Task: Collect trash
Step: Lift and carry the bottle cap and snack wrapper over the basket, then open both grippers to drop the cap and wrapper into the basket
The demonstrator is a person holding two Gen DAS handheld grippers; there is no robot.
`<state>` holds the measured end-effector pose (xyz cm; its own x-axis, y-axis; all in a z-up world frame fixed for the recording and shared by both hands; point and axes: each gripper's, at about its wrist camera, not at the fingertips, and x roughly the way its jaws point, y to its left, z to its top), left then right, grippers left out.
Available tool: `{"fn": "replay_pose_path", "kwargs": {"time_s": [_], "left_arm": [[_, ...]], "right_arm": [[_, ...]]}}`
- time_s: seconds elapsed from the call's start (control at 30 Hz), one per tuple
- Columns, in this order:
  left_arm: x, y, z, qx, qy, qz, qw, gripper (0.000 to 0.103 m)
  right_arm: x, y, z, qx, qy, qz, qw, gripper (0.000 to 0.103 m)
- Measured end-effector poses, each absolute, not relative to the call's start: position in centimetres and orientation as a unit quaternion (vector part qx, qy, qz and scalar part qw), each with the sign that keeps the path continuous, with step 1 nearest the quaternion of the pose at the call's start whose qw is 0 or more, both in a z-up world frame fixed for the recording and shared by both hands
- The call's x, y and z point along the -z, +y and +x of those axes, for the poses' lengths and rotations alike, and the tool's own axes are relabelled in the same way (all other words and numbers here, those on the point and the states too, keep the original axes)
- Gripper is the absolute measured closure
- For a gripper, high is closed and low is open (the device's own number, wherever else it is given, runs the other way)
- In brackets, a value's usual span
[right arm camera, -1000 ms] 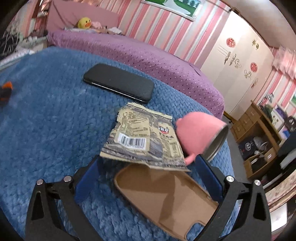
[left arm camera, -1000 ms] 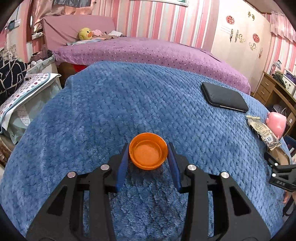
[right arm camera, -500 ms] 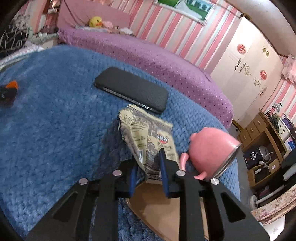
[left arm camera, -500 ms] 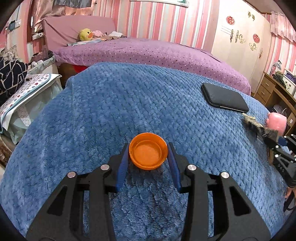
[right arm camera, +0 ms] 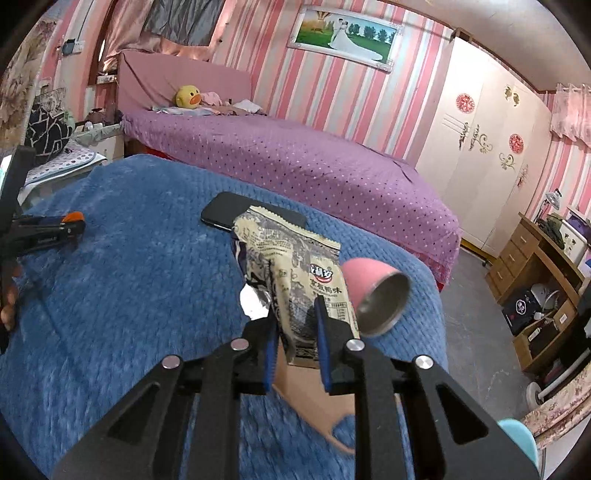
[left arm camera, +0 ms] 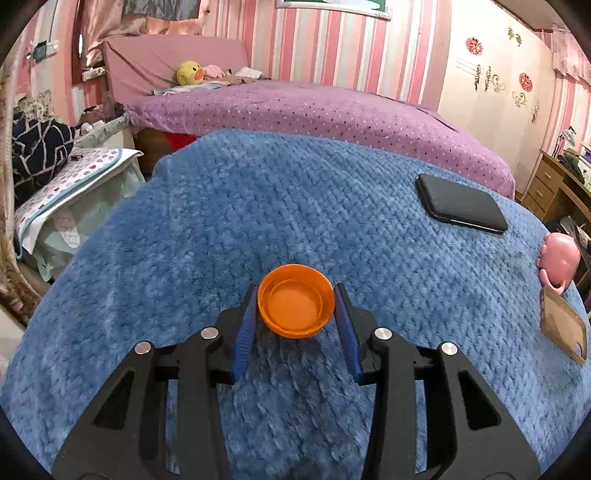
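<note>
A blue blanket (left arm camera: 229,229) covered the whole work surface, with a purple bedspread (left arm camera: 317,114) behind it and a yellow duck toy (right arm camera: 187,96) at the headboard. On the blanket's far right lay a black phone (left arm camera: 460,204), and nearer the edge a pink cup (left arm camera: 558,260) on its side beside a flat brown cardboard piece (left arm camera: 561,326).

The left gripper (left arm camera: 295,314) had its jaws pinching an orange cap (left arm camera: 296,305), open side up, just above the blanket. The right gripper (right arm camera: 295,321) had just been closing its jaws, and they pinched the crumpled snack wrapper (right arm camera: 295,266), lifted clear of the blanket.

In the right wrist view, the raised wrapper hid part of the phone (right arm camera: 221,214) and sat in front of the cup (right arm camera: 376,295), whose metal-lined mouth showed only there. That view alone also showed the wrapper, a framed picture (right arm camera: 345,35) on the striped wall and the left gripper from the side. The left wrist view alone showed the cap's inside.
</note>
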<state>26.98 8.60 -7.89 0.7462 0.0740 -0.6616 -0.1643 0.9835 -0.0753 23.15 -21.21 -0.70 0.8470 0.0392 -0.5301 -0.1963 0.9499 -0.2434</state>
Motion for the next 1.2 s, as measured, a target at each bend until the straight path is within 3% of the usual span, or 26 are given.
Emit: {"fn": "replay_pose_path", "kwargs": {"time_s": [0.53, 1.2], "left_arm": [[5.3, -1.6, 20.4, 0.0, 0.325, -0.038, 0.945, 0.064], [4.8, -24.3, 17.7, 0.144, 0.315, 0.015, 0.938, 0.063]], "right_arm": [[0.5, -29.5, 17.0, -0.035, 0.269, -0.09, 0.958, 0.085], [1.7, -49.0, 9.8, 0.093, 0.278, -0.023, 0.956, 0.085]]}}
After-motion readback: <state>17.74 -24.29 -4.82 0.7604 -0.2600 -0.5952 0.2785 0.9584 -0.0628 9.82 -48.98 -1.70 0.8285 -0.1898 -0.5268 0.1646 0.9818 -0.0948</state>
